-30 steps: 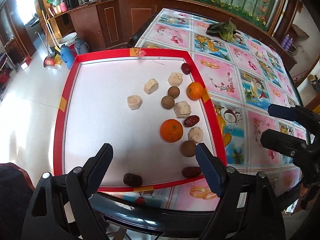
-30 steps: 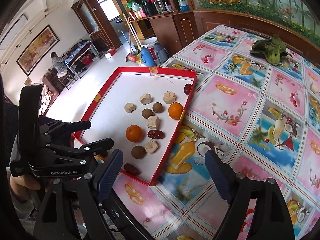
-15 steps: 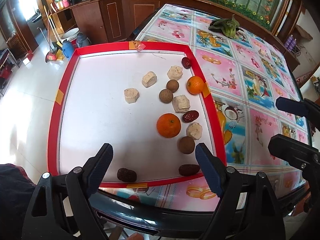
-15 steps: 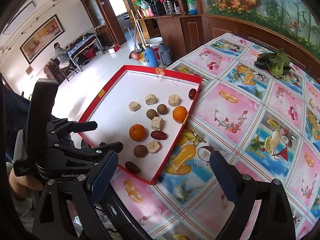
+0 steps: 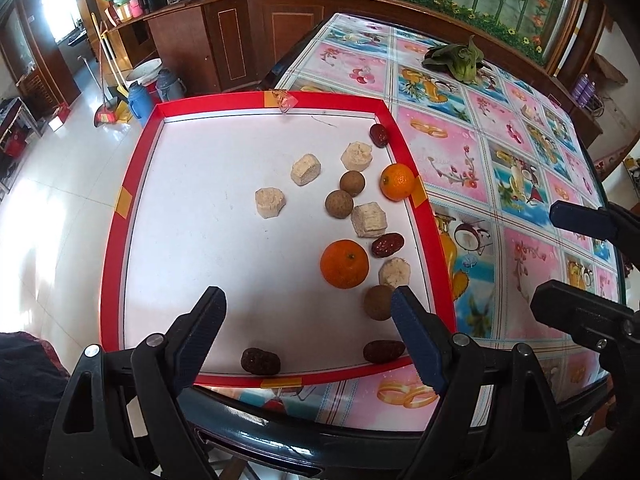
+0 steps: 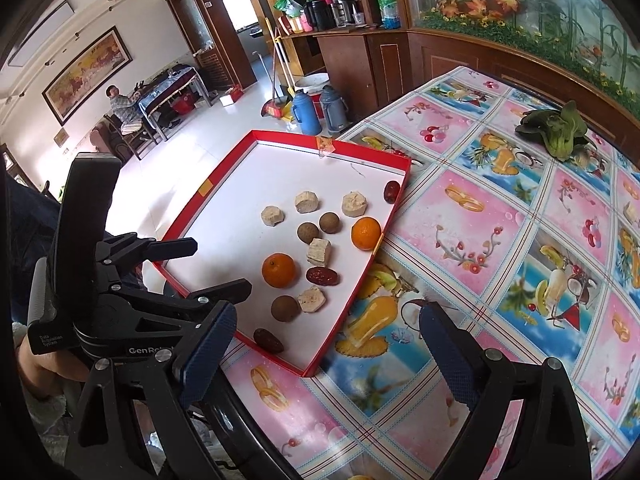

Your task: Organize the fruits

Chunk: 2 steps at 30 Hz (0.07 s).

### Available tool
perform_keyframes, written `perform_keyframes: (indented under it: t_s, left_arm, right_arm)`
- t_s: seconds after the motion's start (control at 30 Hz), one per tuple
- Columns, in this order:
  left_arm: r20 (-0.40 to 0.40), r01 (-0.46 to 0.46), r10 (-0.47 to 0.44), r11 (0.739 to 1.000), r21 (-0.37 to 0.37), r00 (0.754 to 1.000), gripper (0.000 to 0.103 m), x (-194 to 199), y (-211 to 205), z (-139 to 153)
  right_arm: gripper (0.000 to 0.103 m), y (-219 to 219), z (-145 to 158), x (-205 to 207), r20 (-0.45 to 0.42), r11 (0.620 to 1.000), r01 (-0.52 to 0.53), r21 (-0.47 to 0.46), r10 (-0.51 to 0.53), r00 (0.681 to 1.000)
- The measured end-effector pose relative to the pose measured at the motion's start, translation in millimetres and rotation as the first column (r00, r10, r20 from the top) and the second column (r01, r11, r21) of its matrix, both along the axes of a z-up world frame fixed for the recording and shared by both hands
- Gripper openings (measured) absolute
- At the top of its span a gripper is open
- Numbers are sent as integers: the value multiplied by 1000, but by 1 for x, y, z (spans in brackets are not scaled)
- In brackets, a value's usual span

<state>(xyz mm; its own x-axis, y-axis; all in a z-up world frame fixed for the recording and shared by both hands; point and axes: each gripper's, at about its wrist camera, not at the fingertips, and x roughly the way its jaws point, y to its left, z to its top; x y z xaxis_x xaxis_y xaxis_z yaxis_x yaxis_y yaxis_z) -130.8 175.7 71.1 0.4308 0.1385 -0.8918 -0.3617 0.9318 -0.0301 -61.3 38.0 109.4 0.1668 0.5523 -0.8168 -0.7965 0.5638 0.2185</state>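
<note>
A red-rimmed white tray (image 5: 120,216) lies at the table's near left corner. Its right half holds two oranges (image 5: 344,263) (image 5: 397,181), several banana chunks (image 5: 270,202), three brown longans (image 5: 339,204) and several dark red dates (image 5: 387,245). My left gripper (image 5: 308,312) is open and empty above the tray's near edge. My right gripper (image 6: 326,334) is open and empty over the tablecloth beside the tray's near right corner. The tray also shows in the right wrist view (image 6: 208,192).
A fruit-print pink tablecloth (image 5: 512,184) covers the table. A green leafy vegetable (image 5: 456,58) lies at the far side. Wooden cabinets (image 5: 240,36) stand behind the table, with thermos flasks (image 5: 138,98) and a broom on the floor at left.
Both grippers have moved slightly forward toward the tray. The fruits have not moved.
</note>
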Motion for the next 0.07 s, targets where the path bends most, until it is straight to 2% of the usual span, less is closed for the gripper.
perform_keyframes:
  t_s: [0.07]
  left_arm:
    - [-1,2,-2,1000,-2,1000,85,1,0,0]
  right_arm:
    - [93,0,0,1,-1,1000,3,0,-3,1000]
